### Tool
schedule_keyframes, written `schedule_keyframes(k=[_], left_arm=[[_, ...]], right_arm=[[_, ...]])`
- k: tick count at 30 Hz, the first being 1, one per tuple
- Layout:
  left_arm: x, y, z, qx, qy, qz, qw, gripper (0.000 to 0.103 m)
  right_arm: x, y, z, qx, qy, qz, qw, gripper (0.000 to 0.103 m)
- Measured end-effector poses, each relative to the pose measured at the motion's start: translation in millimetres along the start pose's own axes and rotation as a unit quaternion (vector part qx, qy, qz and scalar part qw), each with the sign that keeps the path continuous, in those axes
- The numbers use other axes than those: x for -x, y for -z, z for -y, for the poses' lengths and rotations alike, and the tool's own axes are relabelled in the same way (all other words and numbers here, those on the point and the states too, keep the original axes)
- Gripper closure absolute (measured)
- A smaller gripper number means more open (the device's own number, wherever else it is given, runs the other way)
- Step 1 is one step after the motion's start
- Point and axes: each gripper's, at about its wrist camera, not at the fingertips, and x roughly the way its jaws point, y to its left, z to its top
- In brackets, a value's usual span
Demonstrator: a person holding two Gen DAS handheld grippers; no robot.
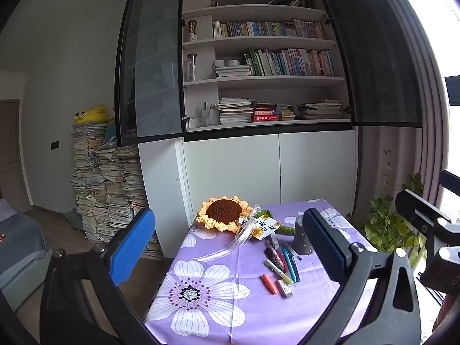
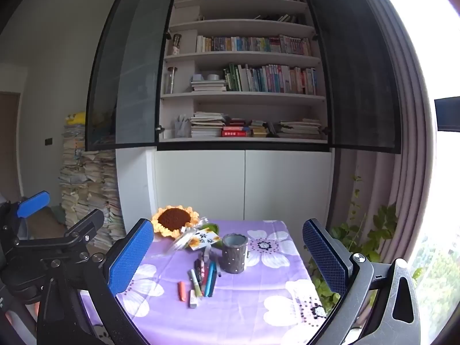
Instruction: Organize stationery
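Note:
Several pens and markers (image 2: 205,277) lie in a bunch on the purple flowered tablecloth (image 2: 244,310), with an orange marker (image 2: 181,291) and a white eraser (image 2: 192,299) beside them. A grey pen holder (image 2: 234,253) stands upright just right of them. In the left wrist view the pens (image 1: 280,261), orange marker (image 1: 269,284), eraser (image 1: 284,288) and holder (image 1: 300,240) also show. My left gripper (image 1: 230,253) and right gripper (image 2: 230,261) are both open and empty, held above the table's near edge.
A crocheted sunflower (image 2: 175,220) with ribbon and a card (image 2: 204,240) lies at the table's far side. Behind stands a white cabinet with open bookshelves (image 2: 244,86). Paper stacks (image 2: 86,189) rise at left; a green plant (image 2: 368,238) and curtain are at right.

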Motion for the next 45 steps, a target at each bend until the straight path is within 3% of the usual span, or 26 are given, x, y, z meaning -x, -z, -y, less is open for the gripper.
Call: schedule_keyframes(k=[45], left_arm=[[-21.3,8.8,-8.9,0.012,0.006,-0.017,0.9998,0.001]], right_arm=[[-24.7,2.9,-8.0,0.011,-0.012,-0.044,0.999,0.0]])
